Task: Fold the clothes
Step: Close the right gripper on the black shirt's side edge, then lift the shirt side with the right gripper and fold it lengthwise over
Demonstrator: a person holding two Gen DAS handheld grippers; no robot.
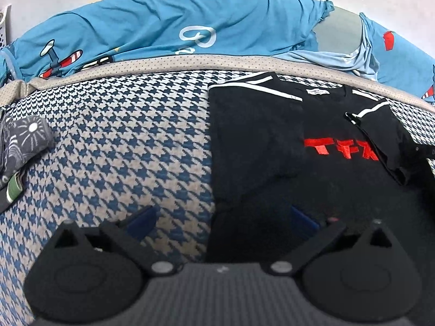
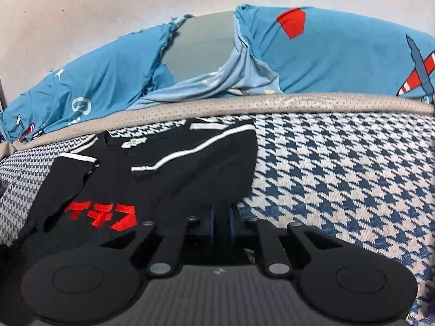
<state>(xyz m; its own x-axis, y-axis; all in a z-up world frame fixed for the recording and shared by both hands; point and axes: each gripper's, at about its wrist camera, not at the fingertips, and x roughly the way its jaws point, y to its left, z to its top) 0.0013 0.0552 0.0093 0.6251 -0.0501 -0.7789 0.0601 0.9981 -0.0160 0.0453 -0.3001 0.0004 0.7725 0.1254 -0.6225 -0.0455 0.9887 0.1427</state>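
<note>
Shirt [image 2: 152,179] edge pinched in right claw [image 2: 221,225], left claw [image 1: 221,217] spread above it.

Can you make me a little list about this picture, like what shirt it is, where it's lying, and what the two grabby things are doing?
garment: black T-shirt with red letters and white stripes, sides partly folded in
surface: blue-and-white houndstooth cover
behind it: blue cartoon-print bedding
left hand-held gripper: open, at the shirt's left edge, holding nothing
right hand-held gripper: nearly shut, at the shirt's right edge; whether it pinches cloth is unclear
other cloth: grey patterned piece at far left
</note>
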